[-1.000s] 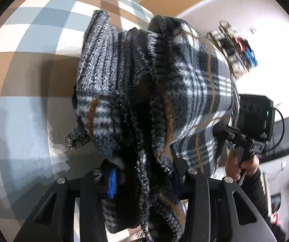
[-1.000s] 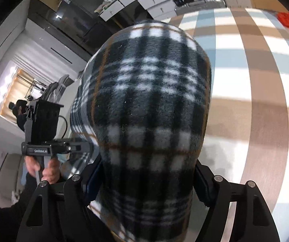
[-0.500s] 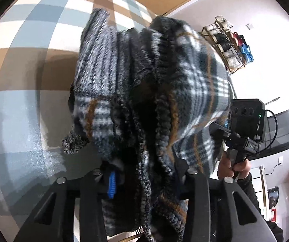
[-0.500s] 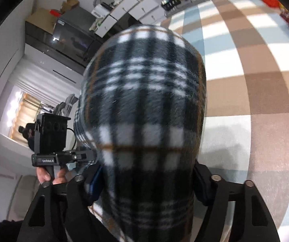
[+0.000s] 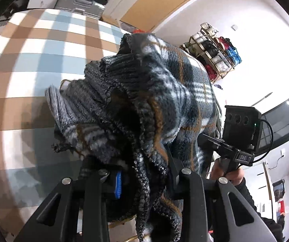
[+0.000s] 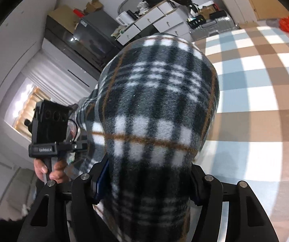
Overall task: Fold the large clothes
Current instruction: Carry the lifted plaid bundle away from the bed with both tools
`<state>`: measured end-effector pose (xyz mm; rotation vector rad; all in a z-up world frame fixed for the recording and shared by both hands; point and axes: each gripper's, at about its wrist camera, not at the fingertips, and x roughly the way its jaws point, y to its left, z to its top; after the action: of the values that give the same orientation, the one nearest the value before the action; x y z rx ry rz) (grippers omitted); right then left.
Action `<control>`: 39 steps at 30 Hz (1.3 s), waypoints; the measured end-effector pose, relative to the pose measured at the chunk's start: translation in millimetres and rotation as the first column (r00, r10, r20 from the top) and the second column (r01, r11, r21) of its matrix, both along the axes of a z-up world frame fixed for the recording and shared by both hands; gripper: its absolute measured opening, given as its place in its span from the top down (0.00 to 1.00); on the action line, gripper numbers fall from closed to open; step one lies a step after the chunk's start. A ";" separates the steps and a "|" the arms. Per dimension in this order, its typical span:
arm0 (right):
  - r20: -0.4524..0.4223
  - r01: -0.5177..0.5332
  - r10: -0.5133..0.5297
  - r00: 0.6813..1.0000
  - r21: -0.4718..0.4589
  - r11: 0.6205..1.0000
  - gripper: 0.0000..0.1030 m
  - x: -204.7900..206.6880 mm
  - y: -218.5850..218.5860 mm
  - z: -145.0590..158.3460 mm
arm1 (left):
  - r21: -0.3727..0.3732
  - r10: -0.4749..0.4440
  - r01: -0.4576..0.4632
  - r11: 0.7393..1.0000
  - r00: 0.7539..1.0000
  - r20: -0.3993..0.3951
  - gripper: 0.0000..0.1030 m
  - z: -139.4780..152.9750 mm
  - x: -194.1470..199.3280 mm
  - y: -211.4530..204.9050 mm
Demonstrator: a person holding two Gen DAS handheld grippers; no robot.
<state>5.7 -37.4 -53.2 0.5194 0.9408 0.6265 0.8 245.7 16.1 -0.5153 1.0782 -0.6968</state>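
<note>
A: Plaid fleece, black, white and brown, fills both views: we hold the garment [image 5: 164, 100] bunched up in the air above the checked rug [image 5: 33, 60], clear of the floor.

B: What has changed for us in the last second?

A: Both views now take in more of the room: the shelves and the suitcase show that were cut off a second ago, so we read a lift. Both sets of fingers have just been closing, with cloth between them. The left gripper [image 5: 144, 173] pinches a thick wad of ribbed hem and fleece; the right gripper [image 6: 148, 181] clamps a broad fold that drapes over its fingers [image 6: 101, 179].

B: And for the fold?

A: We judge it barely begun. The garment hangs between our hands unspread, so it likely has to be laid flat on the rug first.
</note>
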 end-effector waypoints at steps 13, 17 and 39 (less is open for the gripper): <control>-0.134 0.056 -0.073 0.988 -0.128 0.990 0.40 10.1 -12.7 -35.4 | 0.074 0.012 -0.003 0.997 0.992 -0.126 0.44 -62.7 14.4 5.8; -0.144 0.050 -0.073 0.987 -0.153 0.987 0.40 0.3 -17.3 -35.1 | 0.140 0.059 -0.045 0.989 0.993 -0.100 0.21 -63.3 13.6 14.5; -0.160 -0.014 0.004 0.987 -0.064 0.998 0.24 29.1 -18.0 -60.5 | -0.047 -0.157 0.150 0.987 0.965 -0.209 0.66 -89.5 38.0 -31.9</control>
<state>34.7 -55.4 -113.8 0.5131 1.1118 0.5664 38.7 213.8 -73.4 -0.5453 1.3202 -0.8087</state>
